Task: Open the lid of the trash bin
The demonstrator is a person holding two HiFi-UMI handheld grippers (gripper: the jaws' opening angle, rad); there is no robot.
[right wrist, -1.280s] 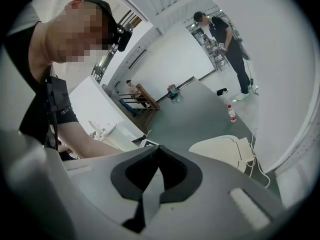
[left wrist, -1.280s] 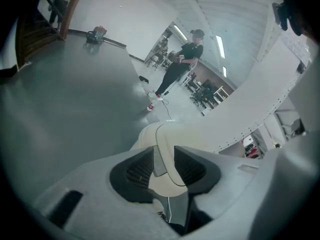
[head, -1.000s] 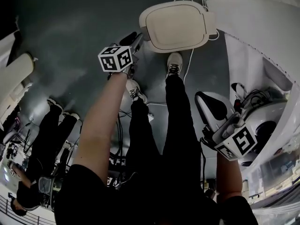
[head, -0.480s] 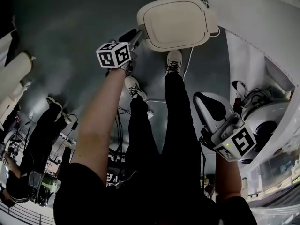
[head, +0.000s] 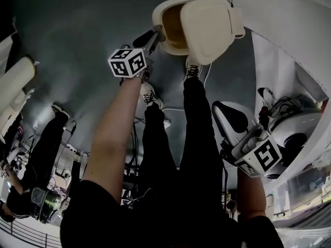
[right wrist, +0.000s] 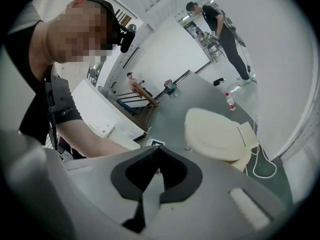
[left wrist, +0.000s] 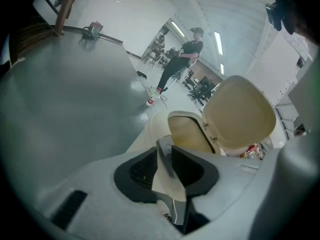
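- The lid (head: pixel 207 27) of the trash bin (head: pixel 159 15) has just swung up. Half a second ago it lay flat over the bin; now it tilts back on its rear hinge and the brownish inside shows.
- The bin stands on the grey floor (head: pixel 77 45), just beyond the person's shoe (head: pixel 192 68).
- The left tool (head: pixel 154 36) sits at the bin's front edge, in much the same spot as before. Its jaws have just been closing and now stand partly narrowed, with a cream strip of the bin's front lip between them. The pads appear to press on it.
- Since the tool hardly shifted while the lid rose, the squeeze probably released a front catch.
- The right tool (right wrist: pixel 156 176) hangs low at the person's right, well apart from the bin. Its jaws look drawn together with nothing between them.
- The task looks all but done. What remains is to let go and see that the lid stays up, since it could drop back if it has not passed its balance point.
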